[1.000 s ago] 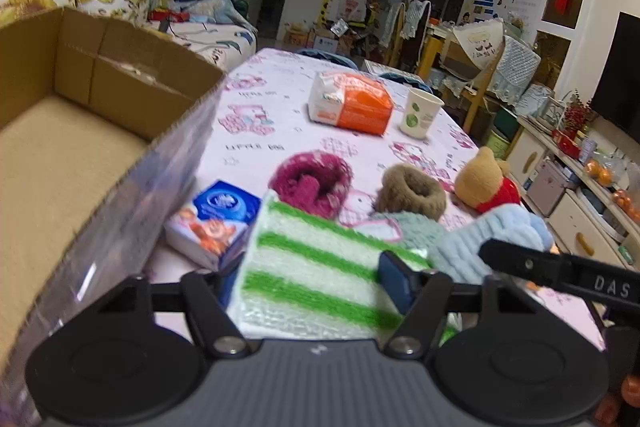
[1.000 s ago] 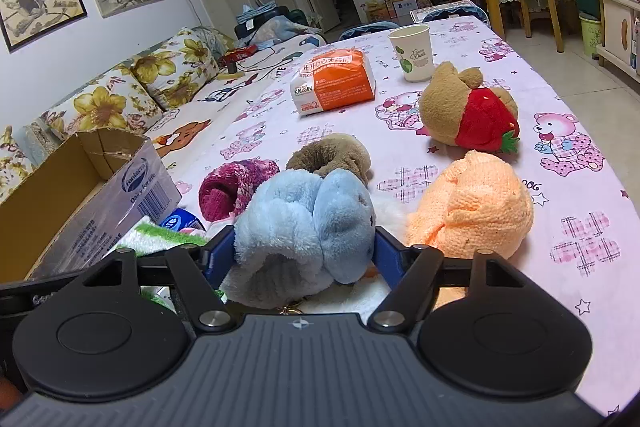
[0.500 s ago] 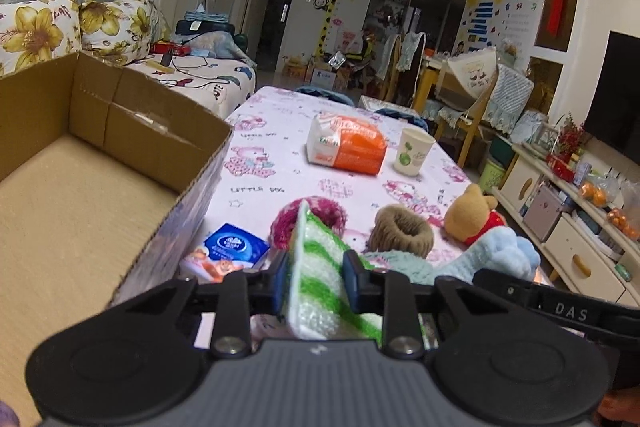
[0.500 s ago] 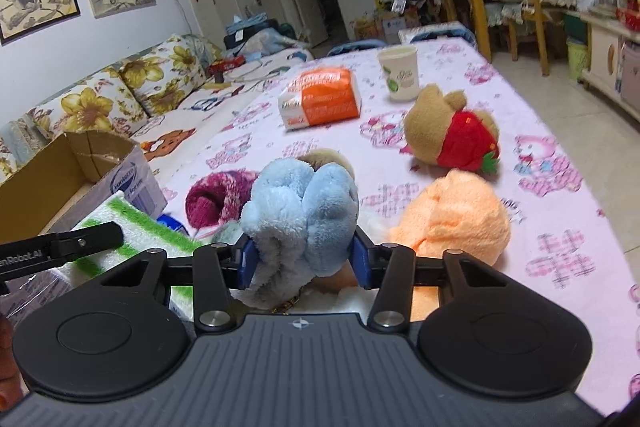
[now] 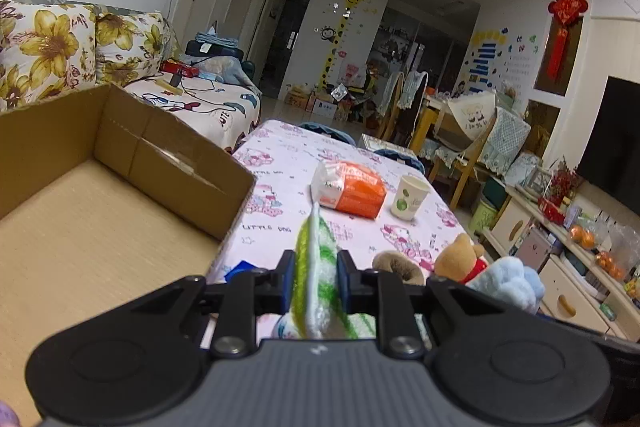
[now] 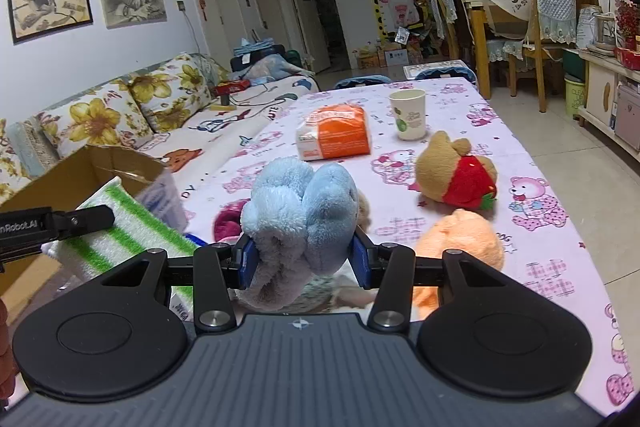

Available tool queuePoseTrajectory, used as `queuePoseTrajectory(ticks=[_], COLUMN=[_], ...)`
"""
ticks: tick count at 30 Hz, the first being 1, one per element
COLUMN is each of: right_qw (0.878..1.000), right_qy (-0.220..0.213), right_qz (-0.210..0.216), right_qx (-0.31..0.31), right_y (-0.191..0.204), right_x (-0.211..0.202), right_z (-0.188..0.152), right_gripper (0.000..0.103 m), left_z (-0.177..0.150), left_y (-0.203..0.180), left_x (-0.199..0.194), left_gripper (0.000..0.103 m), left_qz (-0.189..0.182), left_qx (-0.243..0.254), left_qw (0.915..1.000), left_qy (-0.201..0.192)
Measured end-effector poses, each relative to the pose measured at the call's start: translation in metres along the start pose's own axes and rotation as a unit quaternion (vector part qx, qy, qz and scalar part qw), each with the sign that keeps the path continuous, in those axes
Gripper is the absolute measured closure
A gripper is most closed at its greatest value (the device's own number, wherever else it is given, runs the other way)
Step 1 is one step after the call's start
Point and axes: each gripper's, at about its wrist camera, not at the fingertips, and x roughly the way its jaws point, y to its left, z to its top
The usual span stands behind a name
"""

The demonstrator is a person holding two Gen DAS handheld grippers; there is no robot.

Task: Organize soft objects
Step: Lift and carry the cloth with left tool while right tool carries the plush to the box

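Green-and-white striped cloth (image 5: 318, 277) is sitting pinched edge-on in the left gripper (image 5: 316, 279), lifted clear of the bench (image 5: 280, 179) just beside the cardboard box (image 5: 80, 227). Its jaws have just been closing, with the cloth between them. The right gripper (image 6: 304, 259) is squeezing the fluffy blue plush (image 6: 300, 219) above the bench. The box floor is showing bare, so nothing appears stowed yet. Still lying out are the bear plush (image 6: 456, 171), the orange plush (image 6: 460, 247), the magenta knit piece (image 6: 228, 223) and a brown one, mostly hidden. The task is looking barely begun.
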Motion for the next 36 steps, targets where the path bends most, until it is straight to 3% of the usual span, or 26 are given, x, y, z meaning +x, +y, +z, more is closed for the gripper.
queuePoseTrajectory(ticks=[15, 24, 31, 33, 36], right_qw=[0.997, 0.986, 0.976, 0.973, 0.97], right_qy=[-0.002, 0.016, 0.051, 0.067, 0.095], right_qz=[0.083, 0.163, 0.209, 0.217, 0.219], right_qx=[-0.006, 0.001, -0.031, -0.038, -0.046], right_y=[0.043, 0.082, 0.123, 0.129, 0.136], right_x=[0.011, 0.024, 0.044, 0.052, 0.063], right_z=[0.008, 0.011, 0.004, 0.003, 0.0], right_gripper=[0.045, 0.045, 0.044, 0.042, 0.025], left_z=[0.025, 0.034, 0.039, 0.037, 0.036], left_y=[0.034, 0.063, 0.09, 0.096, 0.104], left_x=[-0.041, -0.055, -0.057, -0.06, -0.058], left_gripper=[0.085, 0.085, 0.085, 0.085, 0.085], left_qz=[0.016, 0.096, 0.154, 0.169, 0.183], left_qx=[-0.044, -0.065, -0.098, -0.101, -0.11], left_qw=[0.9967, 0.9875, 0.9767, 0.974, 0.9711], left_qy=[-0.066, -0.107, -0.113, -0.112, -0.108])
